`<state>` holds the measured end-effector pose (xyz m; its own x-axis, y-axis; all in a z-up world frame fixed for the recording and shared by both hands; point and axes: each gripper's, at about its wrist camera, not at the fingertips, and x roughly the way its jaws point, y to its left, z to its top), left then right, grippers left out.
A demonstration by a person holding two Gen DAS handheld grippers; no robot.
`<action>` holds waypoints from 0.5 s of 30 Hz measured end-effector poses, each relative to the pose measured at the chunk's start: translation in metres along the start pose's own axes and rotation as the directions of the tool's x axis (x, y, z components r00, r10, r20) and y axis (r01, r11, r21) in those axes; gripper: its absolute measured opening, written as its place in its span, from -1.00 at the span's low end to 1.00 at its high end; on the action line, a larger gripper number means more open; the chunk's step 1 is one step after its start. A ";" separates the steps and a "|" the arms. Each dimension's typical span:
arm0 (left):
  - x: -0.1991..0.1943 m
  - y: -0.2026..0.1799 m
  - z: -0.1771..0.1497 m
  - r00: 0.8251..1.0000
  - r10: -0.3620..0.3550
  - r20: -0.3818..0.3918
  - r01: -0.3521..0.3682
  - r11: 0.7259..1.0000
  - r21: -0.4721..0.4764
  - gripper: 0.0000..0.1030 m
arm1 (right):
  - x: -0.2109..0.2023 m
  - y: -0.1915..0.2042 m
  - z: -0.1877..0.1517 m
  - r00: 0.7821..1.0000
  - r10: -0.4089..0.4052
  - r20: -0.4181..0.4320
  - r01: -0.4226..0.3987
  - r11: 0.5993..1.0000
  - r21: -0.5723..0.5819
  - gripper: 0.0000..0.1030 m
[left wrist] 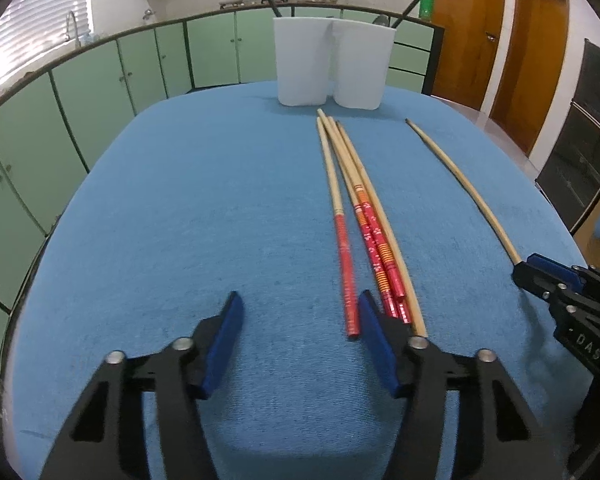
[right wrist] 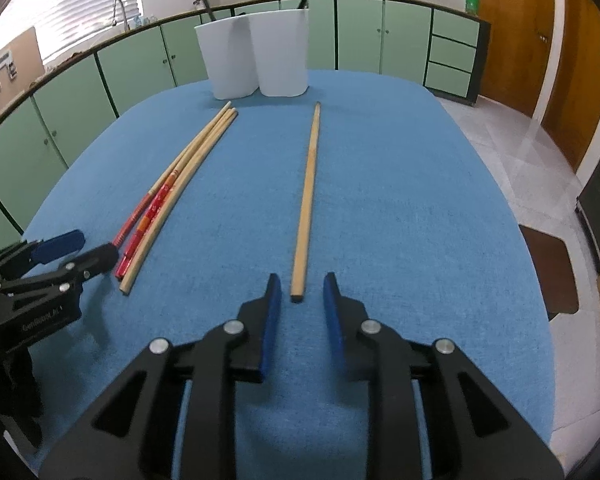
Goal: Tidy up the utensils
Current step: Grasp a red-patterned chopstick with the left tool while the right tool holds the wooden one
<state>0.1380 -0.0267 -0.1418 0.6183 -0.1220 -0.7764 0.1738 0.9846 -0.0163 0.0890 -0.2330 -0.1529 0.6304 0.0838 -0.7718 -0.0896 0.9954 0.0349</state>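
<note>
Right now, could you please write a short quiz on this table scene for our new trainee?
1. True or false: the lone plain chopstick lies apart from the bundle of chopsticks.
2. Which gripper has that lone chopstick's near end just ahead of its fingers: A) left gripper B) right gripper?
3. Fill in: the two white holders stand at the ___ end of the blue table.

Key: 1 true; 2 B; 3 far.

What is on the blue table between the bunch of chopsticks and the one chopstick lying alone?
Nothing: only bare blue cloth, seen in both wrist views.
</note>
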 end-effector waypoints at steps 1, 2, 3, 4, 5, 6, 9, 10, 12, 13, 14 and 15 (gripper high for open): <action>0.000 -0.002 0.000 1.000 -0.004 0.001 0.004 1.000 0.004 -0.09 | 0.000 0.002 -0.001 1.000 -0.001 0.000 0.001 1.000 -0.013 -0.77; 0.000 -0.003 0.000 1.000 -0.008 0.003 0.008 1.000 0.009 -0.25 | 0.001 0.004 -0.001 1.000 -0.001 -0.002 0.001 1.000 -0.025 -0.81; -0.001 -0.004 0.000 1.000 -0.012 0.005 0.012 1.000 0.014 -0.42 | 0.001 0.007 -0.001 1.000 -0.006 -0.003 0.005 0.999 -0.036 -0.86; -0.001 -0.006 0.000 1.000 -0.020 0.007 0.019 1.000 0.021 -0.50 | 0.001 0.009 -0.001 1.000 -0.013 -0.004 0.013 0.999 -0.049 -0.86; -0.001 -0.008 0.000 1.000 -0.025 0.008 0.024 0.999 0.024 -0.62 | 0.001 0.010 -0.001 1.000 -0.019 -0.002 0.019 0.998 -0.054 -0.86; -0.001 -0.009 0.000 1.000 -0.030 0.008 0.030 0.999 0.027 -0.74 | 0.001 0.010 -0.001 1.000 -0.016 -0.002 0.016 0.998 -0.053 -0.87; 0.000 -0.011 0.001 0.999 -0.042 0.008 0.042 0.999 0.029 -0.88 | 0.000 0.002 0.000 1.000 0.012 0.001 -0.012 1.000 -0.014 -0.87; -0.001 -0.011 0.001 0.999 -0.045 0.009 0.045 0.999 0.027 -0.88 | -0.002 0.000 0.001 1.000 0.018 0.007 -0.018 1.000 -0.003 -0.87; -0.004 -0.009 0.003 0.998 -0.052 0.017 0.052 0.998 0.027 -0.89 | -0.008 -0.003 0.002 0.999 0.031 0.030 -0.031 0.999 0.007 -0.88; -0.009 -0.008 0.005 0.998 -0.047 0.028 0.046 0.998 0.032 -0.89 | -0.013 -0.003 0.004 0.999 0.025 0.048 -0.025 1.000 -0.001 -0.88; -0.015 -0.007 0.008 0.998 -0.044 0.045 0.042 0.998 0.037 -0.89 | -0.017 -0.003 0.006 0.998 0.018 0.065 -0.017 1.000 -0.012 -0.88; -0.023 -0.006 0.012 0.997 -0.041 0.067 0.039 0.998 0.041 -0.89 | -0.023 -0.004 0.010 0.996 0.017 0.085 -0.015 1.000 -0.021 -0.88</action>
<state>0.1321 -0.0309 -0.1159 0.6605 -0.1707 -0.7312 0.2289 0.9732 -0.0205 0.0821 -0.2383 -0.1288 0.6923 0.1040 -0.7141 -0.1150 0.9928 0.0331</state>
